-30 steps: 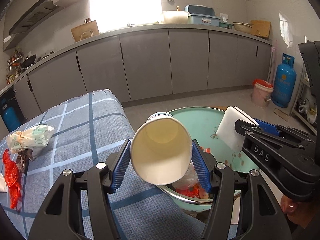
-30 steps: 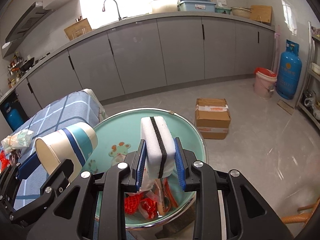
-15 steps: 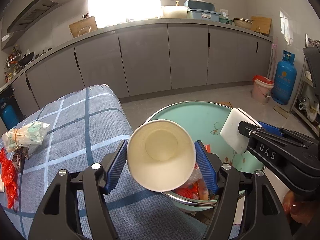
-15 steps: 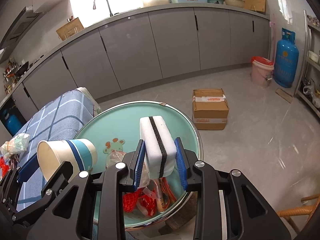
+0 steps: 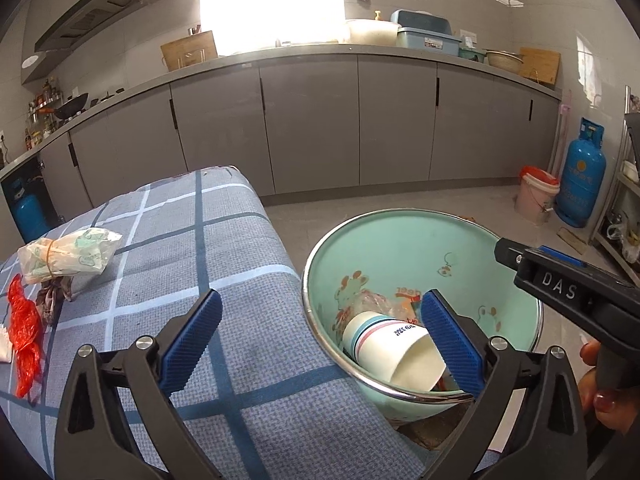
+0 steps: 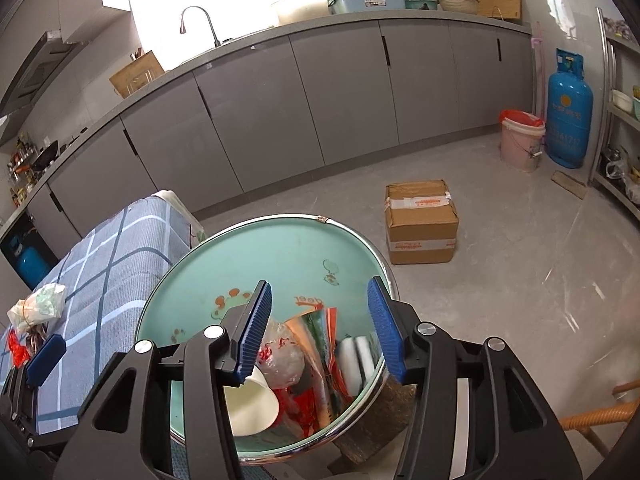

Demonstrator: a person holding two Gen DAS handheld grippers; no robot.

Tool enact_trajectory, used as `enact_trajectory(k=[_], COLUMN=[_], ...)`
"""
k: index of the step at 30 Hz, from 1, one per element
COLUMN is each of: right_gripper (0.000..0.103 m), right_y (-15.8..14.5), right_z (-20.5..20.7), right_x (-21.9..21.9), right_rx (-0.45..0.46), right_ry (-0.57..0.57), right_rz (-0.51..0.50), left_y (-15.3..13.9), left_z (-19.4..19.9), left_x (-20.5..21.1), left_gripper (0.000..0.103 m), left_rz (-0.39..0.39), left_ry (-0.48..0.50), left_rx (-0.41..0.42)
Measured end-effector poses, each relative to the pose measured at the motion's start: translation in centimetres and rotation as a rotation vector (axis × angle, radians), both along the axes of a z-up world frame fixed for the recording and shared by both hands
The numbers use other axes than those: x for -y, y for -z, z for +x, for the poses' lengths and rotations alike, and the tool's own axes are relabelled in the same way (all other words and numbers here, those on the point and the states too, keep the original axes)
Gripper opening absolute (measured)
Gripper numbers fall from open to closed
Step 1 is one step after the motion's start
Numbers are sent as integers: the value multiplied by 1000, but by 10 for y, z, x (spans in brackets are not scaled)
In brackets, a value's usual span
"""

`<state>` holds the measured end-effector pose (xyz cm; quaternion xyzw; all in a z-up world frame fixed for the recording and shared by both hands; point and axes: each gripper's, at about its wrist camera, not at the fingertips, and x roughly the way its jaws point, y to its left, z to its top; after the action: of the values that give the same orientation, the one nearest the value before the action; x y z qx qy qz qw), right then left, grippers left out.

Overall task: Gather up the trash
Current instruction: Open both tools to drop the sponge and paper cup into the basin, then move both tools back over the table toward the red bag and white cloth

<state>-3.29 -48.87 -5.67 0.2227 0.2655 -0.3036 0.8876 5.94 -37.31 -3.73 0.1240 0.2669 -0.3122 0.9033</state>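
The left gripper (image 5: 320, 334) hung spread and empty over the basin (image 5: 320, 248) rim beside the table (image 5: 240, 240); the right gripper (image 6: 320, 326) hung spread and empty above the basin (image 6: 280, 248); the cup (image 5: 394, 354) lay on its side inside, below the left fingers; the sponge (image 6: 354, 364) lay inside, below the right fingers

We note grey cabinets (image 6: 344, 92) under a long counter (image 5: 400, 50), a bright window (image 5: 268, 0) above the tap (image 6: 196, 20), and a pale floor (image 6: 500, 248). A gas cylinder (image 6: 570, 120), bucket (image 6: 520, 140) and cardboard box (image 6: 420, 222) stand there.
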Motion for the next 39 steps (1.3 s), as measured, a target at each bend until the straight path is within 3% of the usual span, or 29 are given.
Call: enact_trajectory(k=[23,39], right_gripper=[57,59], right_y=[-8,-20], right_z=[9,47], right_x=[-20,-85], right_rx=[18,11], right_ry=[-69,-246], right_rz=[-42,-115], left_y=[-13,-25], left_z=[0,25], left_x=[-51,-160], left_gripper=[98,98], left_rz=[-70,-75], left_ry=[-90,-323], left_rx=[-50,-7])
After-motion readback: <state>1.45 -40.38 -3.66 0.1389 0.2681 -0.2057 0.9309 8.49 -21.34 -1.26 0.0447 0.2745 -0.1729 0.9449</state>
